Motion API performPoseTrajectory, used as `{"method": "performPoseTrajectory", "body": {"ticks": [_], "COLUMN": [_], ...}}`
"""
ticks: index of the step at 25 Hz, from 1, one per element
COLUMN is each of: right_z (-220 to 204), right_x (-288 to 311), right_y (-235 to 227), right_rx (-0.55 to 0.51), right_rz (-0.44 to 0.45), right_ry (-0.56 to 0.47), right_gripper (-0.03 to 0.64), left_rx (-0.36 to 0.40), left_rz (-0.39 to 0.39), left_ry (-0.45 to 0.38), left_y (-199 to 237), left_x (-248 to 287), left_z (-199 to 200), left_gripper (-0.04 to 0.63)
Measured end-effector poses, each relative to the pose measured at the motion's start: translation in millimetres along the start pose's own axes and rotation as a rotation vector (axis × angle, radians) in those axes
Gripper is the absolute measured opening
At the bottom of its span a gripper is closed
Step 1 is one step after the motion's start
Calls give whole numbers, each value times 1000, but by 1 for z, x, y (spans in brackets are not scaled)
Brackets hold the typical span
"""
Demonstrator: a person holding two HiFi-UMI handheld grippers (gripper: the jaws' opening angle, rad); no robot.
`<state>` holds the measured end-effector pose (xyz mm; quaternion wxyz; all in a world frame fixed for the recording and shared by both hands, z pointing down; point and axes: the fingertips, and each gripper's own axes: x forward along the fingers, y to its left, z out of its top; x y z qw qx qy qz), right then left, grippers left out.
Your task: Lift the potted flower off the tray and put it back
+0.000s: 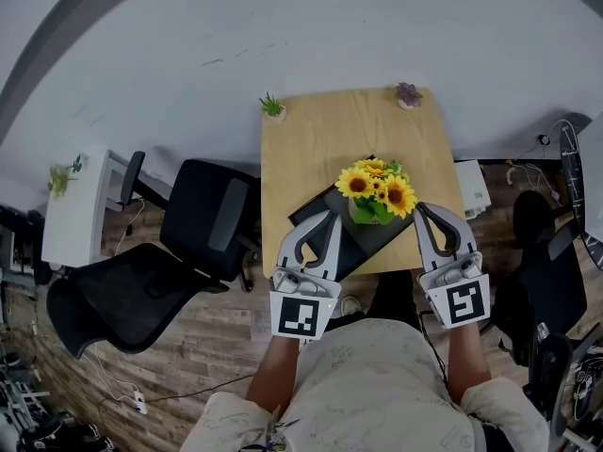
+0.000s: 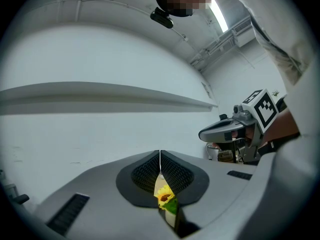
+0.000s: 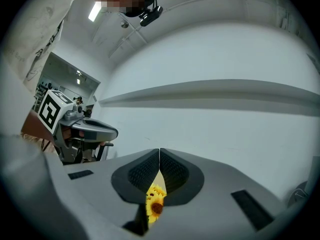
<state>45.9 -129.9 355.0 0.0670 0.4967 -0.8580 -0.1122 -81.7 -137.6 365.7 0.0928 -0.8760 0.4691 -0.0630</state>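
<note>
A potted flower [image 1: 378,190] with yellow sunflower heads stands on a dark tray [image 1: 320,211] near the front edge of a small wooden table [image 1: 311,144]. My left gripper [image 1: 329,217] hovers over the tray's left part, just left of the pot, with its jaws shut and empty. At the pot's right, my right gripper [image 1: 420,209] is also shut on nothing. In the left gripper view a sunflower [image 2: 163,196] peeks through the slit below the closed pads. The right gripper view shows the flower [image 3: 155,203] the same way.
Two small potted plants [image 1: 272,107] [image 1: 409,95] sit at the table's far corners. A black office chair [image 1: 160,252] stands left of the table, a white cabinet [image 1: 80,205] further left. A white box [image 1: 472,188] and cables lie right of the table.
</note>
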Motion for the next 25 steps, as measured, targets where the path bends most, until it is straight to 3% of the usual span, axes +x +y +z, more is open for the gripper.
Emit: {"method": "performPoseTrajectory", "body": {"ticks": [25], "right_z": [2], "right_x": [6], "right_y": [-1], "right_rx": [-18], "right_rz": [6], "right_ry": [5], "right_gripper": [18], "left_rx": [-24], "left_rz": [7], "left_ry": [-3], "left_y": [10], "left_x": [1], "left_z": [0], "left_gripper": [9]}}
